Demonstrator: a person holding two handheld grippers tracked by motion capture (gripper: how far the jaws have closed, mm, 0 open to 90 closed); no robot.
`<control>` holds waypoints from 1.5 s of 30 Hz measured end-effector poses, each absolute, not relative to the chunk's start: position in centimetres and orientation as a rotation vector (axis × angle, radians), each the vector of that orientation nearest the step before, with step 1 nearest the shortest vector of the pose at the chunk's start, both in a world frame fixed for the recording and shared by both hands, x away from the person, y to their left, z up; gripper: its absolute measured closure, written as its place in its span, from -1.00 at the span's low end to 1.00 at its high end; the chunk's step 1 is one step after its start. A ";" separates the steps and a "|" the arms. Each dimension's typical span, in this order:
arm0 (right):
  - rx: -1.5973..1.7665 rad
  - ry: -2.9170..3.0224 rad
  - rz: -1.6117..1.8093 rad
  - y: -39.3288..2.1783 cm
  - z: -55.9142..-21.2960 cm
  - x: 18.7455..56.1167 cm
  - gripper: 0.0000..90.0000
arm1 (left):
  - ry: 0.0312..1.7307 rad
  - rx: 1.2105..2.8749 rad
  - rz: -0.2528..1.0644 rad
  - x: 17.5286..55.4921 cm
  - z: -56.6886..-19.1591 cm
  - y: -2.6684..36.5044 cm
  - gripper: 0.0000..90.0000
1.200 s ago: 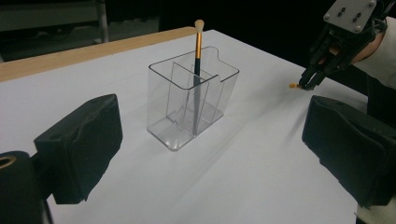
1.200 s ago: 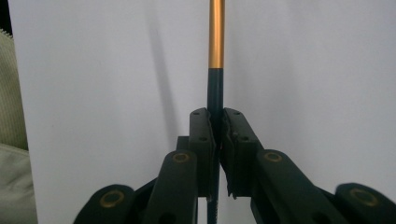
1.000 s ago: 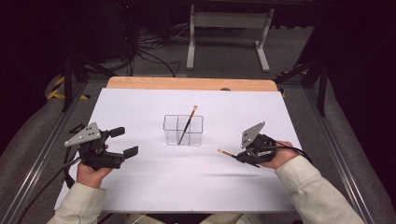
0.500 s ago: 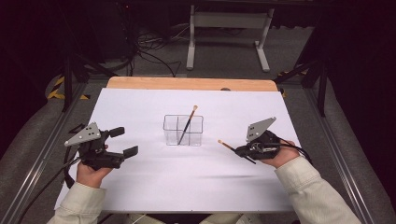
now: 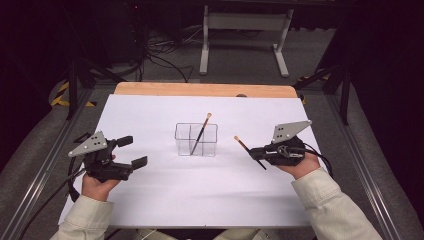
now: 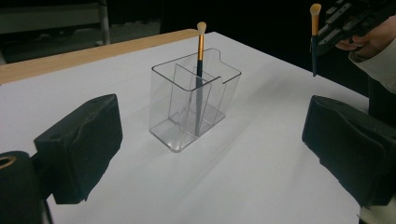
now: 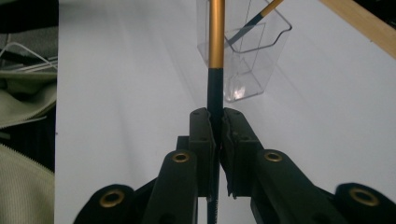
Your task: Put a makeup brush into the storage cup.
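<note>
A clear plastic organiser box with several compartments stands mid-table, and a black-and-gold brush leans in it, bristles up. To its right my right gripper is shut on a second brush, holding it above the sheet with the bristle end pointing toward the box. In the right gripper view the pads pinch the black handle and the box lies just ahead. My left gripper rests open at the left; its fingers frame the box with nothing between them.
A white sheet covers the table, with a wooden edge at the back. Behind the table stand a metal frame and floor cables. Grey rails run along both sides.
My right gripper has risen a little with the brush in it, lifting it off the sheet. The left gripper has stayed put.
</note>
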State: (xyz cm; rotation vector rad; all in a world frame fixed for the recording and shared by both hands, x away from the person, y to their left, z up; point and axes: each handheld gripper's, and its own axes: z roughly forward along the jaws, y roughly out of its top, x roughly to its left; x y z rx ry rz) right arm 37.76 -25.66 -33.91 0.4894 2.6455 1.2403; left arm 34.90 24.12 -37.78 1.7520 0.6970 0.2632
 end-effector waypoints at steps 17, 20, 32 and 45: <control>0.539 2.415 1.493 -26.3 -33.0 37.7 0.85 | 0.692 1.748 0.260 35.1 -37.8 24.1 -0.87; 0.547 2.379 1.536 -26.4 -32.9 37.7 0.85 | 0.688 1.750 0.260 35.1 -37.8 24.1 -0.87; 0.582 2.257 1.639 -26.3 -32.5 37.9 0.85 | 0.653 1.745 0.288 35.0 -38.0 23.9 -0.93; 0.610 2.134 1.712 -26.1 -32.3 38.3 0.85 | 0.614 1.693 0.299 34.9 -38.3 24.1 -0.99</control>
